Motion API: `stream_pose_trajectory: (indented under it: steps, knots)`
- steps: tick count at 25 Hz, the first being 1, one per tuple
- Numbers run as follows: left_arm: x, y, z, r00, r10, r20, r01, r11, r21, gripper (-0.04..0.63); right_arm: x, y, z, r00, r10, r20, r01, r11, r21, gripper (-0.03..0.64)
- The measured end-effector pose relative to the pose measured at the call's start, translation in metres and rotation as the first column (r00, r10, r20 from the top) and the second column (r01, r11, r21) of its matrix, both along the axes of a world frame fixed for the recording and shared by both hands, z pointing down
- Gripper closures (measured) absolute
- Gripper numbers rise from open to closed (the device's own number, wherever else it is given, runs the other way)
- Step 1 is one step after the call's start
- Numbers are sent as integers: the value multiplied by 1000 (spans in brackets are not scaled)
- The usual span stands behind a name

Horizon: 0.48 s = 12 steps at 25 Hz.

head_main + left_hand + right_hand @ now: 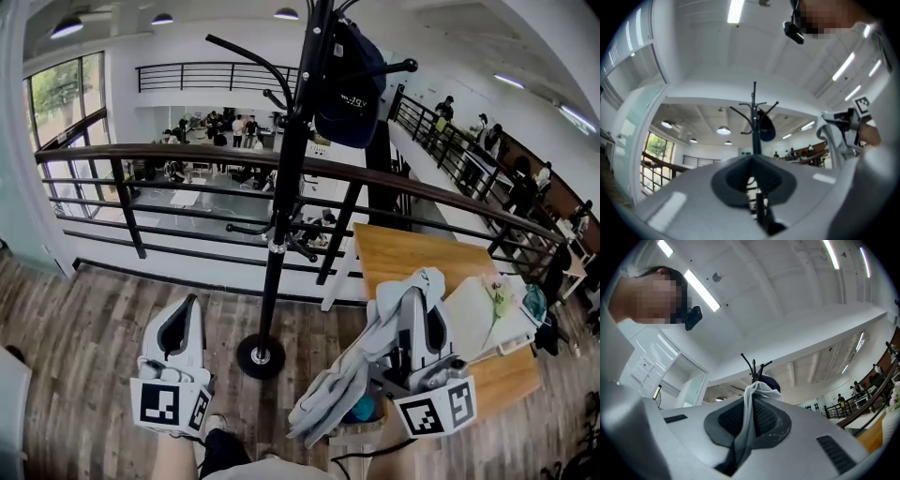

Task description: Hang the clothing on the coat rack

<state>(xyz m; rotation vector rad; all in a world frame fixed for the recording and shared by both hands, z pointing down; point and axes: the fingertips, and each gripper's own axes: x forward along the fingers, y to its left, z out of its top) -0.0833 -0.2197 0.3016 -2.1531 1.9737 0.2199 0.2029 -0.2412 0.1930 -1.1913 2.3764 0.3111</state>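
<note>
The black coat rack (281, 187) stands straight ahead on a round base (261, 356), with a dark blue cap (349, 84) hanging from an upper hook. My right gripper (412, 298) is shut on a light grey garment (352, 370), which droops down to the left of it. In the right gripper view the cloth (757, 390) is pinched between the pads of that gripper (752, 404), and the rack (753, 369) rises beyond it. My left gripper (190, 302) is held left of the pole, shut with nothing in it. Its own view (752, 161) points at the rack (753, 117).
A dark railing (187, 155) runs behind the rack, over a lower floor with people. A wooden table (403, 253) at the right holds a white bag (473, 314) and flowers. Wood plank floor (84, 328) lies below me.
</note>
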Motion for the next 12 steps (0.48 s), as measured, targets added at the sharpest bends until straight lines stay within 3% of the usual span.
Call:
stream_pose_trajectory:
  steps: [12]
  knots:
    - [-53,-62,-14,997,74,-7,-74,997,36,586,-54,-33,-57,999,25,27,-27,997,66,605]
